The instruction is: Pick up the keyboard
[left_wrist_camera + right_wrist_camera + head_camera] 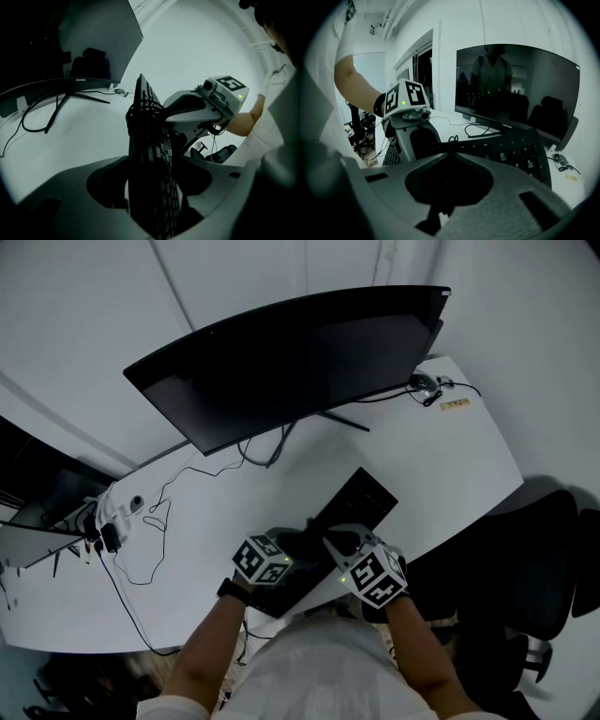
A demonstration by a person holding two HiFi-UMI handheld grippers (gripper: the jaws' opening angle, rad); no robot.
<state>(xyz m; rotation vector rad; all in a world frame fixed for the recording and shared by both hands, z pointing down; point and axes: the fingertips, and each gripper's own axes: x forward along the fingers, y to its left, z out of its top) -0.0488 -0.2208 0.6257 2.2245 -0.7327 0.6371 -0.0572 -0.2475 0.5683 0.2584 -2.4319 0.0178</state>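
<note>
Keyboard [361,498], raised on edge in front of the monitor [291,362].
Right gripper [449,150] jaws pinched its rim; left gripper [150,187] jaws stood spread either side of it.

monitor [515,84] lower bezel, centre: small white brand print [80,80] reads "coocaa", legible in both gripper views | keyboard [520,157] in front of monitor: white key legends, too small to read | yellow label [455,405] on tabletop [469,456], right of monitor: print unreadable
</note>
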